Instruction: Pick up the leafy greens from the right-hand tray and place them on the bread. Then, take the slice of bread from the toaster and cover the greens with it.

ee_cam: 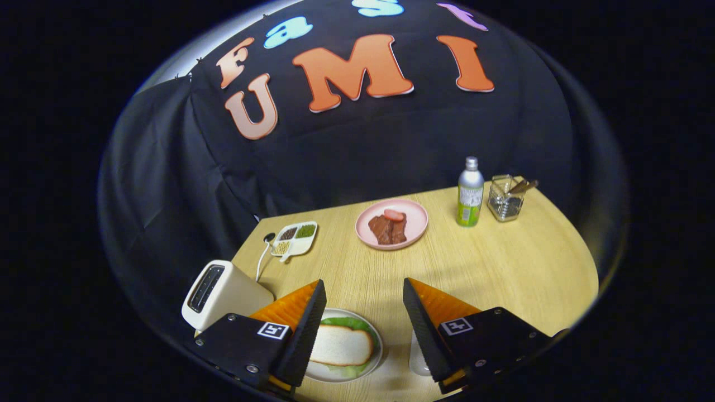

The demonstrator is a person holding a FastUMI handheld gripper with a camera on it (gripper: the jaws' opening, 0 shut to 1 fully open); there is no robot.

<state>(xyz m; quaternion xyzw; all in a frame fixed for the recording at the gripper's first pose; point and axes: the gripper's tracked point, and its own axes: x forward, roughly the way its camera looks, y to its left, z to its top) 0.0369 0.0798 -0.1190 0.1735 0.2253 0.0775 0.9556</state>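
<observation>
My gripper hangs open above the wooden table, with nothing between its fingers. Below and between the fingers sits a plate holding a slice of bread that lies on top of leafy greens; green edges stick out around the slice. A white toaster stands just left of the left finger, its slot dark. I cannot tell whether anything is in the slot. A pale object next to the plate is mostly hidden by the right finger.
Beyond the fingers a pink plate carries brown meat pieces and a red slice. A small divided dish sits behind the toaster. A green-labelled bottle and a clear holder stand at the far right.
</observation>
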